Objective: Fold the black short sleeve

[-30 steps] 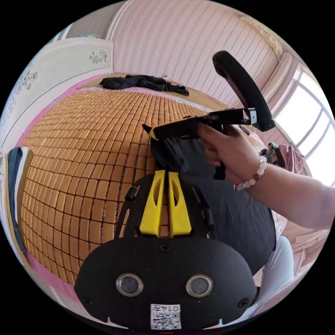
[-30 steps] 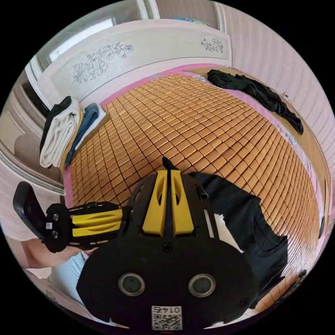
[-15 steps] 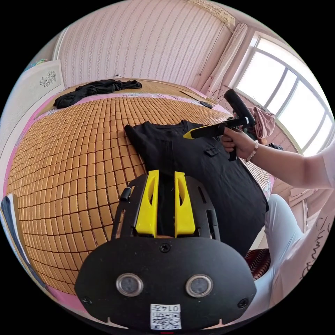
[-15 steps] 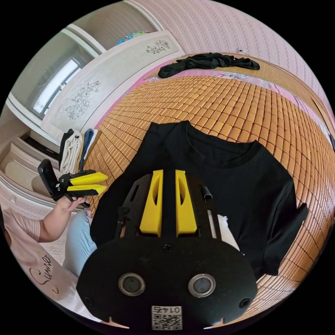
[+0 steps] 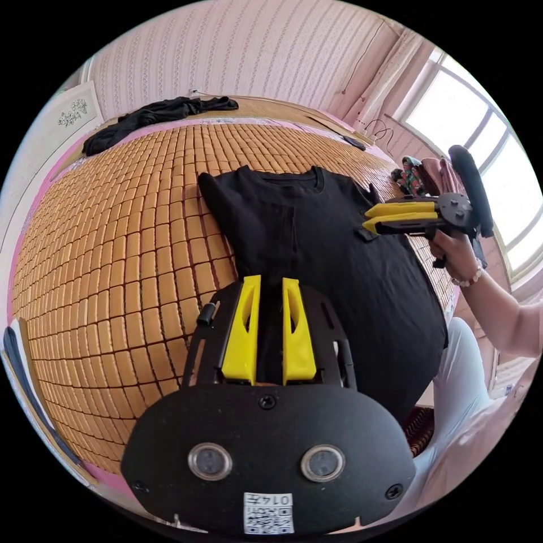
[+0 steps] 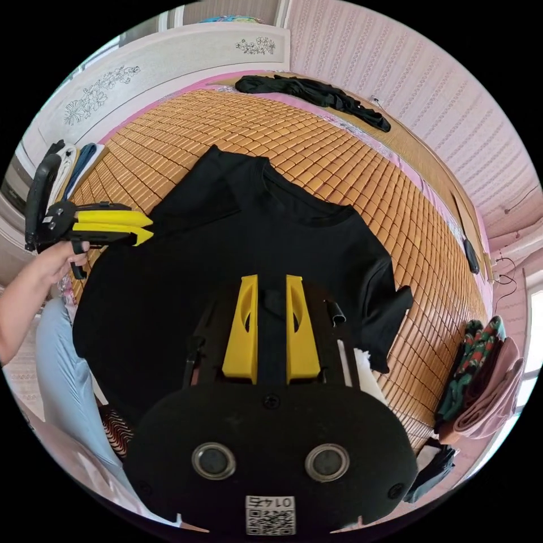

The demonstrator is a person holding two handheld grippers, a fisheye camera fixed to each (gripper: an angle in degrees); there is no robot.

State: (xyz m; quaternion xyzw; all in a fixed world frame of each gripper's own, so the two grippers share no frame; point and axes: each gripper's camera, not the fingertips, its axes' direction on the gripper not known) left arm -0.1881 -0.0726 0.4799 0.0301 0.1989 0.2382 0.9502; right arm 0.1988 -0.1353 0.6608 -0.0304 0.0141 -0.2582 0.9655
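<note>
With both the left gripper [image 5: 268, 283] and right gripper [image 6: 270, 280] spread and empty above the flat black shirt [image 6: 237, 249], a shallow pinch at its right sleeve [image 6: 390, 305] could slip and wrinkle the fold.

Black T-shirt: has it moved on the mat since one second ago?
Yes. The black T-shirt, then bunched up, is now spread flat on the bamboo mat, collar toward the headboard.

A plain black shirt [image 6: 243, 237] is spread on an orange-brown mat [image 6: 317, 141] of small tiles, edged in pink. Yellow jaws are carried on both black grippers. The far wall [image 5: 254, 62] is striped pale pink.
</note>
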